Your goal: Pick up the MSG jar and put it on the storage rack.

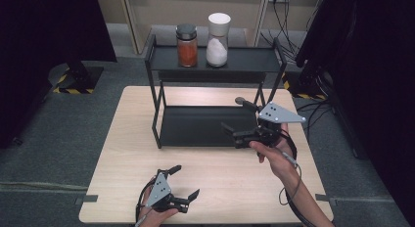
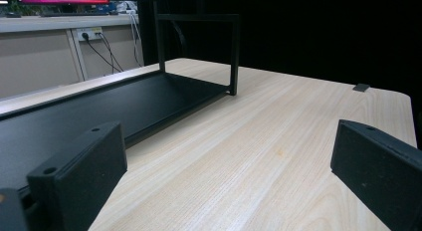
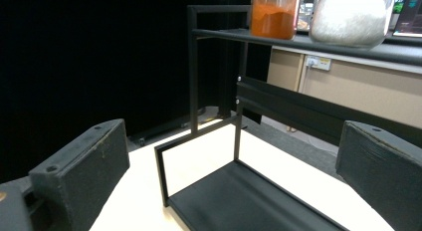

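2 claws are seen, 1 in each of the person's hands. The left claw [image 1: 185,183] is held low over the near edge of the tabletop [image 1: 122,153], its 2 black jaws spread wide apart with nothing between them; in the left gripper view the same wide gap is seen, with only bare pale wood between the jaws. A grey 3-cornered plate is carried on top of it, and a cable trails back from it toward the person.

The right claw [image 1: 232,119] is held up at the right end of the rack [image 1: 156,114], pointing left over the lower shelf. Its jaws are likewise spread wide and nothing is gripped; in the right gripper view [image 3: 234,186] open air and the rack's frame are seen between them. It is held by the right hand [image 1: 274,156], and 1 grey plate is carried on it too.

1 black metal rack with 2 shelves is stood toward the far side of the tabletop. The lower shelf [image 2: 99,106] is bare. On the upper shelf [image 1: 244,60] 2 jars are stood upright, just beside each other: 1 jar of orange powder [image 1: 186,46] with a dark lid on the left, and 1 jar of white grains [image 1: 217,41] with a white lid on the right.

Past the tabletop, grey floor [image 1: 63,134] and wall sockets with cables are seen.
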Demonstrator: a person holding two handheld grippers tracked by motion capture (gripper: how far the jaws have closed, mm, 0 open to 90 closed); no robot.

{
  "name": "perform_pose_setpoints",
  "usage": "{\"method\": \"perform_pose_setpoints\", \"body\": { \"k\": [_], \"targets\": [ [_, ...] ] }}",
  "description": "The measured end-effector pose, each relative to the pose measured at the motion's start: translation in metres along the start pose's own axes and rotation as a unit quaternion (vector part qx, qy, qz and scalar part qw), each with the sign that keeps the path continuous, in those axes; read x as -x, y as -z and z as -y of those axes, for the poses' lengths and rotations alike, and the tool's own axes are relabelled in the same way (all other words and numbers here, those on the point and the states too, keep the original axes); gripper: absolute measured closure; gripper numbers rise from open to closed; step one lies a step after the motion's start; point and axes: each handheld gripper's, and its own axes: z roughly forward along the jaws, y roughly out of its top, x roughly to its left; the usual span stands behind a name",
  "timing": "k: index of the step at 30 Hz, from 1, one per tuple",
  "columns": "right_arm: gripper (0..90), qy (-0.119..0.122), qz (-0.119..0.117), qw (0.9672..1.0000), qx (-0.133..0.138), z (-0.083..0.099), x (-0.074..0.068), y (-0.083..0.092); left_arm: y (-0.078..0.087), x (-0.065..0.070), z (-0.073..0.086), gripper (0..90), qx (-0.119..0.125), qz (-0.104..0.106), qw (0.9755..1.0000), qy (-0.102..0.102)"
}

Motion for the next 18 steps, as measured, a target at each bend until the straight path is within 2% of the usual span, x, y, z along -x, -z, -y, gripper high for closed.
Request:
{"method": "perform_pose_setpoints", "body": {
  "k": [18],
  "targets": [
    [0.8, -0.005, -0.008, 0.9999, -0.004, 0.032, -0.008, 0.01, 0.0, 0.0, 0.001, 0.5, 0.0, 0.0, 1.0, 0.0]
  ]
}}
